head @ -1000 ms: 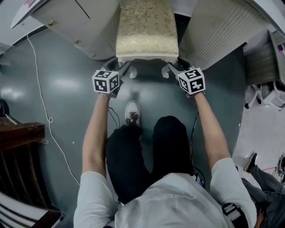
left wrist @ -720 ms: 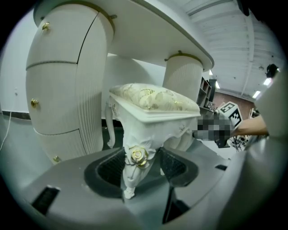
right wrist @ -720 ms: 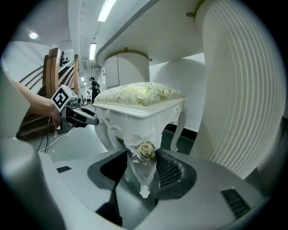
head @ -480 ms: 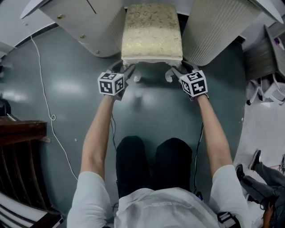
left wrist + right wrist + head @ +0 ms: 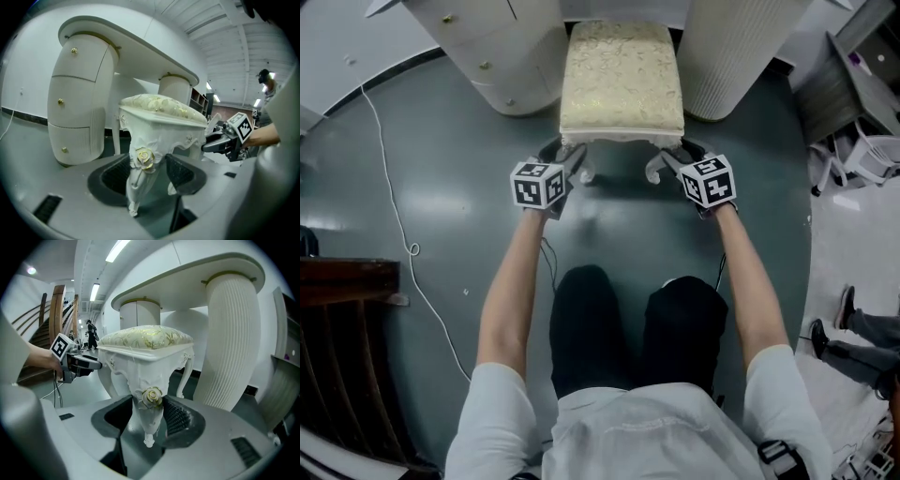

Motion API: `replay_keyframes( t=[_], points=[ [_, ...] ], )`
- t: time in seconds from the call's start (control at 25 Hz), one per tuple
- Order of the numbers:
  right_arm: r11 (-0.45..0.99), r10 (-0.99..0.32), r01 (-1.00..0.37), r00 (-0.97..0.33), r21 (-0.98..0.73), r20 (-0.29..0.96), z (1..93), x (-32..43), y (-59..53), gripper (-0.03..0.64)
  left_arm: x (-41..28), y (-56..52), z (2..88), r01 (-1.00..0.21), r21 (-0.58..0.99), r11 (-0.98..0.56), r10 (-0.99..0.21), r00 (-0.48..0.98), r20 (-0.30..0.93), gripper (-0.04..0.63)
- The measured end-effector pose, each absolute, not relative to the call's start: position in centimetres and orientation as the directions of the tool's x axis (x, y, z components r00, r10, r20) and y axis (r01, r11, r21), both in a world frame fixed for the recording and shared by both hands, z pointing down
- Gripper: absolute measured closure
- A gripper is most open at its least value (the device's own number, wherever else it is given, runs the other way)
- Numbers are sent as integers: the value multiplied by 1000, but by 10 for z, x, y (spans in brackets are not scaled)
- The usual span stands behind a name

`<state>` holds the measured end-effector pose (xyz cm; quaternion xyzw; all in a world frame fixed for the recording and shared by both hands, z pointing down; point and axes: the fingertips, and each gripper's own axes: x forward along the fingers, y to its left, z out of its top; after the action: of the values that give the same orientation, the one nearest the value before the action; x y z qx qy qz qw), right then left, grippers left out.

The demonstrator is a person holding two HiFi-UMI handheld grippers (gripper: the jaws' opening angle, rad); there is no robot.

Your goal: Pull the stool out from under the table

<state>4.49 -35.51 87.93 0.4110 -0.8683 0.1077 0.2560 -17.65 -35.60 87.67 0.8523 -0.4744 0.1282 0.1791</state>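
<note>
My left tongs (image 5: 572,161) clamp the stool's (image 5: 622,80) near-left leg (image 5: 139,178), and my right tongs (image 5: 667,161) clamp its near-right leg (image 5: 151,416). The stool's far end sits between the table's (image 5: 140,44) two pedestals. It looks stiff and fairly heavy, with breakable carved legs, so gripping high seems wise. My knees (image 5: 591,319) crowd the near side, and a cable (image 5: 389,178) lies well left.

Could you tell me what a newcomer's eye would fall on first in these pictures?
The cream stool with its gold-patterned cushion, top centre in the head view, between the rounded pedestals of the white table. Next, the left gripper and right gripper, each closed on one carved front leg at its gold rose.
</note>
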Motion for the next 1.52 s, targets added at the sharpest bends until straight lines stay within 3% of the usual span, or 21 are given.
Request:
replay_keyframes(
  t=[1.32, 1.52],
  points=[
    [639, -646, -768, -505, 42, 573, 883, 32, -217, 410, -193, -230, 876, -795, 248, -553, -718, 606, 342, 354],
    [645, -675, -756, -496, 111, 545, 867, 48, -210, 410, -212, -217, 871, -789, 206, -579, -724, 613, 316, 417]
  ],
)
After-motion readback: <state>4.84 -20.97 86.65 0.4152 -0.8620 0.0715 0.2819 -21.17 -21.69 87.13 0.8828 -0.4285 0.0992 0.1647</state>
